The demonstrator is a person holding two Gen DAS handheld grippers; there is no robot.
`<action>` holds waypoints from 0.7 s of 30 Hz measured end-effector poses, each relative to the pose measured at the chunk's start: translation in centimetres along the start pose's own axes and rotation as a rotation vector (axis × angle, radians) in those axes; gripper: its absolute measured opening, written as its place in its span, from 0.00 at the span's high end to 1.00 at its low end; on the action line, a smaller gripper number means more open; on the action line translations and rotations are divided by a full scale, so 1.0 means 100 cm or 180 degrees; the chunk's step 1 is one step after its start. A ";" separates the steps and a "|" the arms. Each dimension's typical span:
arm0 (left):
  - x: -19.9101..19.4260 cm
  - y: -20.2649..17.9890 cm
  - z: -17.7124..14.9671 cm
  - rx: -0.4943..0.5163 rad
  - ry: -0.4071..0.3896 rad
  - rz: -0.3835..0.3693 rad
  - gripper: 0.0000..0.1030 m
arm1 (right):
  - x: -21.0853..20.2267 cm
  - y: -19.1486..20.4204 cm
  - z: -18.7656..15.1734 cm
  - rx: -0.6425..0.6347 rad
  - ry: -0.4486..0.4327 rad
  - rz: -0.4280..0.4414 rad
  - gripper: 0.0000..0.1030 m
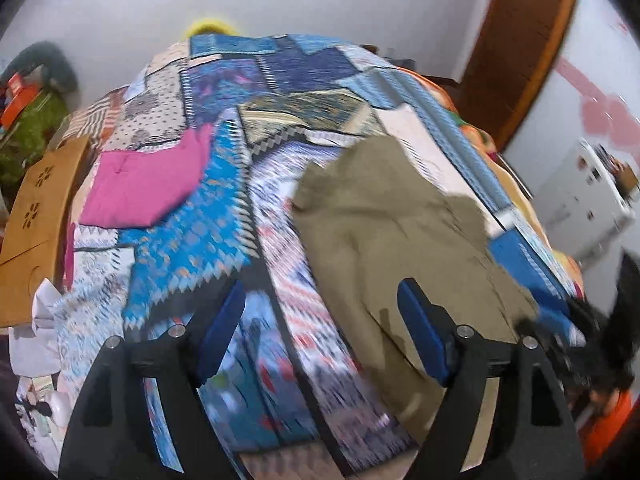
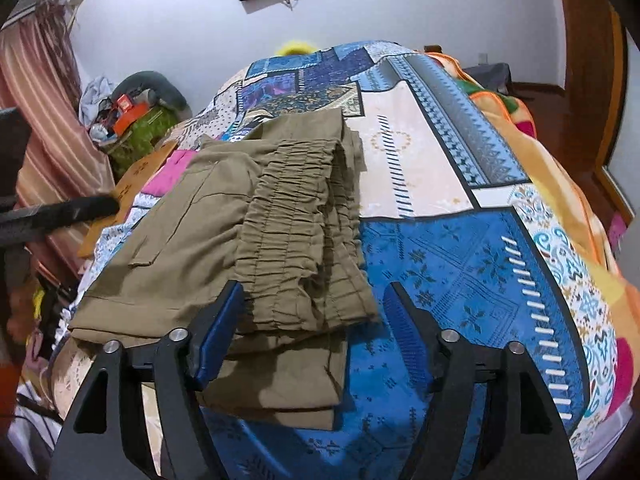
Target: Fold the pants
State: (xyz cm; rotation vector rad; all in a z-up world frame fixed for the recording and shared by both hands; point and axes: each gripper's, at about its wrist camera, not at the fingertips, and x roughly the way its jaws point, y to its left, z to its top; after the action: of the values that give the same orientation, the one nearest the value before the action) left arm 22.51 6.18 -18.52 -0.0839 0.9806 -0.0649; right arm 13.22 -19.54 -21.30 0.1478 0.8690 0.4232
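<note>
Over the left gripper (image 1: 320,320), its fingers spread and holding nothing, one pair of olive pants (image 1: 384,216) is lying on the patchwork bedspread (image 1: 180,248) beside one pink garment (image 1: 148,184). Over the right gripper (image 2: 312,312), also spread and empty, the pants are sitting folded in layers, waistband uppermost; folding looks nearly finished, needing perhaps a final squaring.

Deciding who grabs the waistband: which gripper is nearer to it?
Right gripper: the elastic waistband lies just beyond its open fingers. Left gripper hovers beside the pants' other end.
</note>
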 end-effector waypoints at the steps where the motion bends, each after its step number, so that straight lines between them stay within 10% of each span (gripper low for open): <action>1: 0.008 0.007 0.010 -0.0059 -0.0001 -0.0001 0.24 | 0.000 0.001 -0.001 0.0001 0.0002 0.0006 0.33; 7: 0.050 0.034 0.048 -0.0382 0.0069 -0.0256 0.31 | -0.001 0.001 -0.003 -0.0023 -0.0014 0.0031 0.32; 21: 0.127 0.029 0.061 -0.0167 0.0346 -0.0357 0.82 | 0.001 -0.001 0.000 -0.0004 0.0025 0.0079 0.32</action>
State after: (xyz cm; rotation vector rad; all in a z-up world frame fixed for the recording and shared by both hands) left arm 34.68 8.11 -25.98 -0.1852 1.0858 -0.1481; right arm 13.30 -19.63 -21.40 0.1561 0.8753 0.4476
